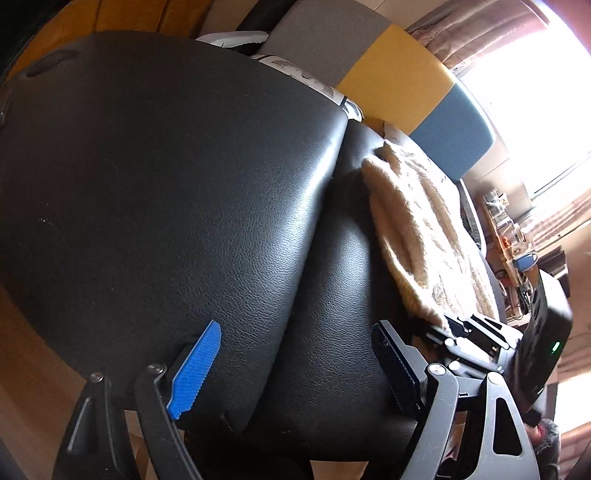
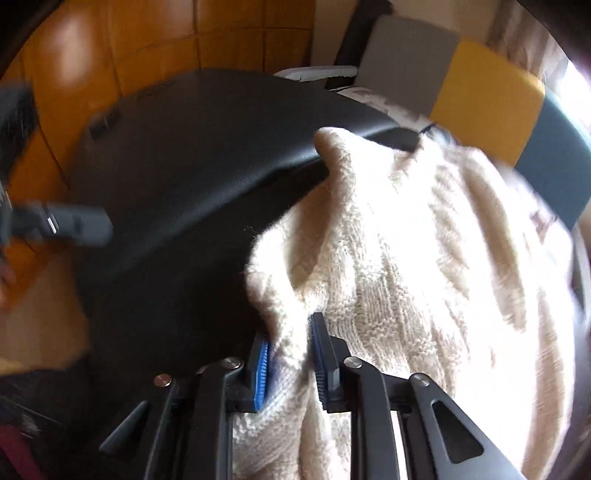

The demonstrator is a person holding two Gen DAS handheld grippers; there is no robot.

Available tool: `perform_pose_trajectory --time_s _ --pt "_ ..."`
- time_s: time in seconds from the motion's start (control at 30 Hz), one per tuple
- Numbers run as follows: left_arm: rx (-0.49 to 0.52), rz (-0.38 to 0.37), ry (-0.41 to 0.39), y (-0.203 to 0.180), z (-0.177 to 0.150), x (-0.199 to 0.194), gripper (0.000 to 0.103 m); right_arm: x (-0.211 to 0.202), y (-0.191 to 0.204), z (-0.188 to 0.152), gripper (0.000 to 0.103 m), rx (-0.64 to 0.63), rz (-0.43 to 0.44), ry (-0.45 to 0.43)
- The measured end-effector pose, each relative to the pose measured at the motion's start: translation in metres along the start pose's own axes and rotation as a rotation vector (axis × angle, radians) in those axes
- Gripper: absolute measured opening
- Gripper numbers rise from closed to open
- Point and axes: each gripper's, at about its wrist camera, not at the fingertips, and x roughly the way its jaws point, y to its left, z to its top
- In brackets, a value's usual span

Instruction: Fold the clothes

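A black grained leather cushion surface [image 1: 166, 192], split by 1 deep seam, fills most of both views, with orange-brown wooden flooring [image 2: 110, 48] showing beyond it. Nearest in the right wrist view, the right gripper [image 2: 291, 365] is clenched on a bunched fold of a cream chunky cable-knit sweater [image 2: 424, 258]; the wool is pinched between its 2 blue ribbed pads [image 2: 261, 373]. The knit is thick and fuzzy, with raised ribs and cable rows. It is rumpled, with 1 fold rising to a peak over the cushion seam, and its sunlit part is washed out to near white. It lies on the right part of the cushion. In the left wrist view the left gripper [image 1: 291, 369] hangs above bare leather with its fingers spread wide and nothing between them. Farther off, behind the cushion, a padded panel in grey, yellow and blue blocks [image 1: 399, 74] stands before striped pinkish curtains [image 1: 491, 29] and a bright window.
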Motion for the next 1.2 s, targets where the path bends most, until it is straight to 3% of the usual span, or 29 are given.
perform_pose_trajectory --time_s 0.1,0.2,0.3,0.37,0.47,0.57,0.6,0.7,0.83,0.9,1.03,1.1,1.2 --pt "0.033 -0.005 -0.005 -0.008 -0.001 0.000 0.085 -0.035 -0.021 0.010 0.017 0.079 0.022 -0.093" --pt "0.078 -0.009 -0.012 -0.019 -0.003 0.000 0.085 -0.100 -0.063 0.014 0.011 0.192 -0.023 -0.256" --pt "0.121 -0.038 0.002 -0.033 -0.005 0.003 0.085 -0.181 -0.120 0.001 0.011 0.324 -0.152 -0.432" --pt "0.155 -0.055 0.025 -0.045 -0.009 0.007 0.085 -0.226 -0.165 -0.022 0.011 0.427 -0.294 -0.503" --pt "0.214 -0.084 0.064 -0.067 -0.015 0.017 0.085 -0.256 -0.243 -0.081 0.011 0.640 -0.521 -0.490" --pt "0.288 -0.112 0.108 -0.096 -0.019 0.030 0.085 -0.250 -0.306 -0.157 0.011 0.848 -0.679 -0.359" --pt "0.313 -0.121 0.123 -0.107 -0.019 0.035 0.085 -0.241 -0.318 -0.179 0.011 0.908 -0.693 -0.319" --pt "0.373 -0.136 0.169 -0.137 -0.022 0.053 0.085 -0.217 -0.333 -0.236 0.016 1.063 -0.683 -0.247" --pt "0.407 -0.145 0.239 -0.169 -0.024 0.077 0.085 -0.231 -0.321 -0.293 0.024 1.146 -0.633 -0.289" --pt "0.419 -0.150 0.263 -0.180 -0.028 0.085 0.085 -0.236 -0.304 -0.291 0.024 1.124 -0.633 -0.313" --pt "0.462 -0.086 0.275 -0.203 -0.049 0.101 0.085 -0.246 -0.291 -0.248 0.028 1.004 -0.623 -0.402" --pt "0.484 -0.053 0.270 -0.209 -0.057 0.106 0.085 -0.239 -0.263 -0.231 0.028 0.923 -0.477 -0.428" --pt "0.535 0.002 0.253 -0.218 -0.067 0.110 0.085 -0.210 -0.220 -0.209 0.028 0.805 -0.193 -0.386"
